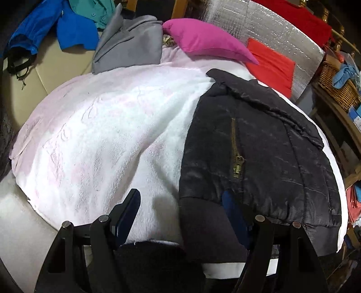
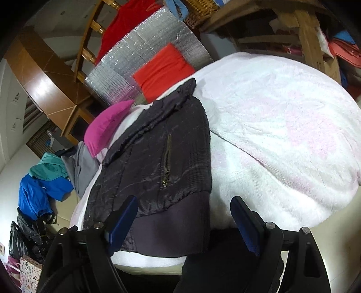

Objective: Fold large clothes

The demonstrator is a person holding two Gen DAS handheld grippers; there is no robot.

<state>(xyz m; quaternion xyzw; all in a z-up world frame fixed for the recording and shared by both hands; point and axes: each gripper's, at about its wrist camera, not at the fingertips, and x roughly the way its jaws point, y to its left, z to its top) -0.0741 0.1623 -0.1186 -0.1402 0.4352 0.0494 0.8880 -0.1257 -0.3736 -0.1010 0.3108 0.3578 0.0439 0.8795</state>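
A black quilted jacket with a brass zip lies folded on a white and pink blanket that covers the table. My left gripper stands open over the jacket's near left corner. The ribbed hem lies between its fingers, and the pads do not press on it. In the right wrist view the same jacket lies left of centre on the blanket. My right gripper is open over the near right corner of the hem, one finger over the jacket and one over the blanket.
At the far end lie a pink pillow, a folded red cloth on a silver mat, and a grey garment. Blue and teal clothes sit on the beige surface beyond. A wicker basket stands on wooden shelves at the right.
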